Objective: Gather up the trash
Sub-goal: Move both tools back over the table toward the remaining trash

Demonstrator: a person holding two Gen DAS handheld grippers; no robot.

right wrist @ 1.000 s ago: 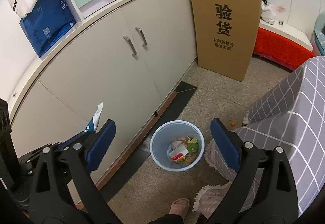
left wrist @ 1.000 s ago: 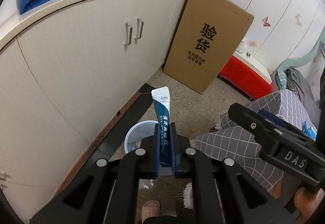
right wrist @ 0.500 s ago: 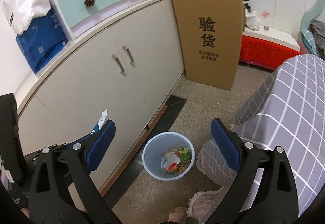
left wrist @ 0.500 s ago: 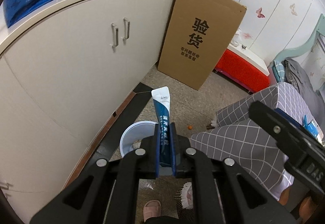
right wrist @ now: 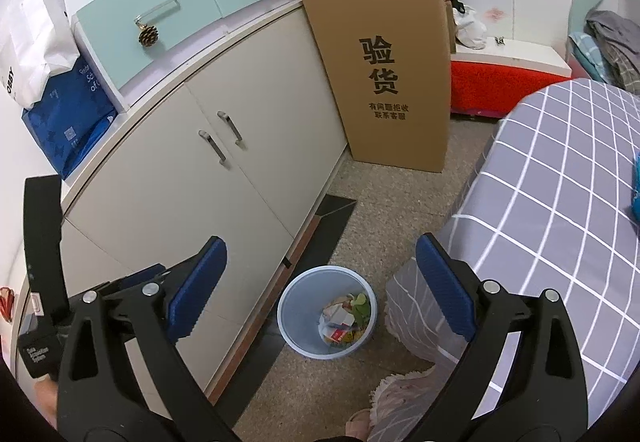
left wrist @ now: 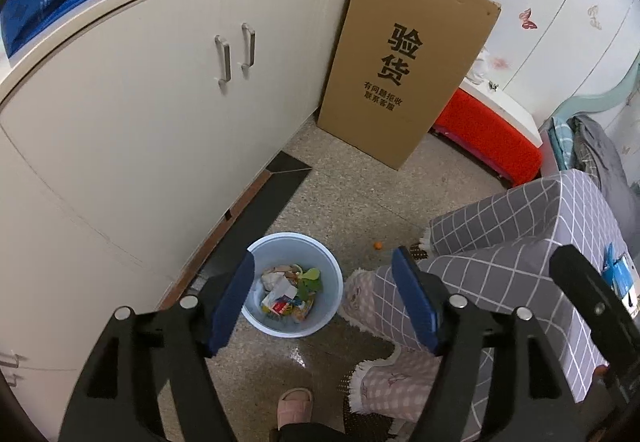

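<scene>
Right above the light blue bin point(left wrist: 295, 286) is where the left gripper point(left wrist: 324, 298) sits, blue pads spread wide with nothing between them. Same deal with the right gripper point(right wrist: 322, 288): splayed open and empty, looking down at the bin from a bit higher up.

All the trash I can make out is in the bin: crumpled paper, something green and leafy, a small red and white carton, bits of wrapper. I'd guess it's all super light, soft and crinkly, so nothing breakable, but thin film can slip out of smooth pads. If I had to grab any of it, I'd pinch a folded edge or the stiff carton, not a loose flap. The bin itself looks like thin plastic, light enough to tip if you knock its rim.

One small orange thing point(left wrist: 377, 246) lies on the floor just right of the bin, near the checked cover point(left wrist: 532, 226). Can't tell if it's trash.

Room-wise, the bin stands on speckled stone-look floor, hard and flat. The cream cabinets point(left wrist: 160, 113) run close on the bin's left, with a dark strip along their base. Beyond the bin, a tall cardboard box point(left wrist: 404, 81) leans against the cabinet end, and a red bench point(left wrist: 484, 137) is further back. A pink slipper point(left wrist: 294, 408) pokes in nearer than the bin.
</scene>
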